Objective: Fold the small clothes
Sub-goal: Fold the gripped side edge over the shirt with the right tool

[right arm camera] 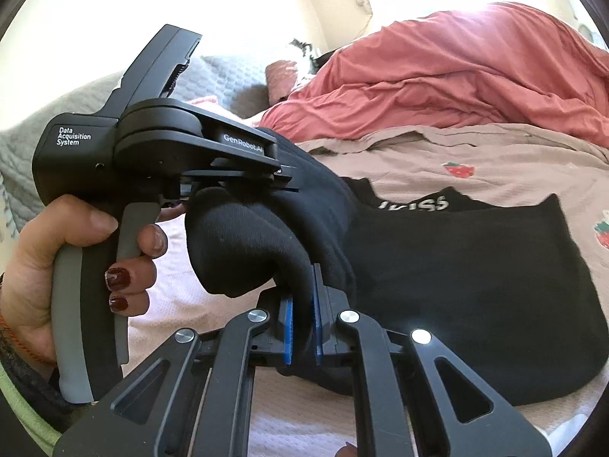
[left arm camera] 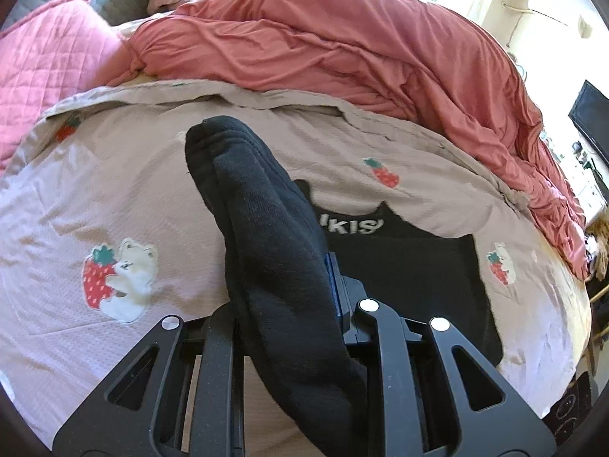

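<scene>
A small black garment [left arm camera: 415, 266] with white lettering lies on the beige strawberry-print bedcover [left arm camera: 114, 198]. My left gripper [left arm camera: 289, 304] is shut on a bunched fold of the black cloth [left arm camera: 262, 221], which stands up between its jaws and hides the pads. In the right wrist view the garment [right arm camera: 475, 285] spreads to the right. My right gripper [right arm camera: 302, 320] is shut on another bunch of the cloth between its blue pads [right arm camera: 287, 327]. The left gripper's body [right arm camera: 182, 152] sits just beyond it, held by a hand [right arm camera: 49, 266].
A rumpled coral-red duvet [left arm camera: 342, 45] lies along the far side of the bed. A pink quilted pillow [left arm camera: 49, 57] sits at the far left. A grey headboard [right arm camera: 45, 122] is behind. Furniture with a dark screen [left arm camera: 590, 114] stands at the right.
</scene>
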`<state>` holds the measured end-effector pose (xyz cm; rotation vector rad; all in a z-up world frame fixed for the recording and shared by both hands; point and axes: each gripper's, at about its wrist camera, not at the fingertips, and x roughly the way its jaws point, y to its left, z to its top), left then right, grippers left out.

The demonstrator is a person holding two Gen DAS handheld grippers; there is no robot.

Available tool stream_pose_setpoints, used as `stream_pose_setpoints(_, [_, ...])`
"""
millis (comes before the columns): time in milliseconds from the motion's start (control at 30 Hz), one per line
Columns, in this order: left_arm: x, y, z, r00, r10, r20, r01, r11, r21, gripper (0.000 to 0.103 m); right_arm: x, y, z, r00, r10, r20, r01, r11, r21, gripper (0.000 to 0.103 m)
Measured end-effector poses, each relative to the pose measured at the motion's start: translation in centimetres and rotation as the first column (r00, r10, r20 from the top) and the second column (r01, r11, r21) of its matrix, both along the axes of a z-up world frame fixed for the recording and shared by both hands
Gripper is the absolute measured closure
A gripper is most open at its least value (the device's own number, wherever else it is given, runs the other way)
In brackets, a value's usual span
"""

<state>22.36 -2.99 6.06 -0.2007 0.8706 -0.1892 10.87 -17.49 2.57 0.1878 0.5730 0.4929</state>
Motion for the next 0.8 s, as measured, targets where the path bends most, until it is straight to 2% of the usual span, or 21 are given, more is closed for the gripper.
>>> stream_pose_setpoints(300, [0.5, -7.0, 1.2, 0.998, -0.056, -0.002, 0.056, 0.997, 0.048, 0.090, -0.7, -6.1, 0.3, 0.996, -0.085, -0.026, 0.087, 0.992, 0.095, 0.096])
stream_pose_setpoints(667, [2.0, -14.7, 0.3, 0.990, -0.132, -0.054, 0.136, 0.988, 0.079, 0.088, -1.0, -11.5, -0.3, 0.984, -0.165, -0.064, 0.173, 0.974, 0.143, 0.096])
stream_pose_setpoints(700, [2.1, -15.6, 0.0, 0.987, -0.150, -0.062, 0.154, 0.986, 0.067, 0.086, -1.0, -12.1, -0.5, 0.982, -0.176, -0.076, 0.185, 0.971, 0.150, 0.096])
stream_pose_setpoints(767, [2.1, -16.8, -0.5, 0.977, -0.201, -0.067, 0.203, 0.979, 0.021, 0.071, -1.0, -12.9, -1.0, 0.976, -0.194, -0.096, 0.207, 0.965, 0.160, 0.096])
stream_pose_setpoints(800, [2.0, -17.3, -0.7, 0.967, -0.247, -0.066, 0.245, 0.969, -0.037, 0.051, -1.1, -13.5, -1.3, 0.972, -0.206, -0.111, 0.222, 0.961, 0.166, 0.096])
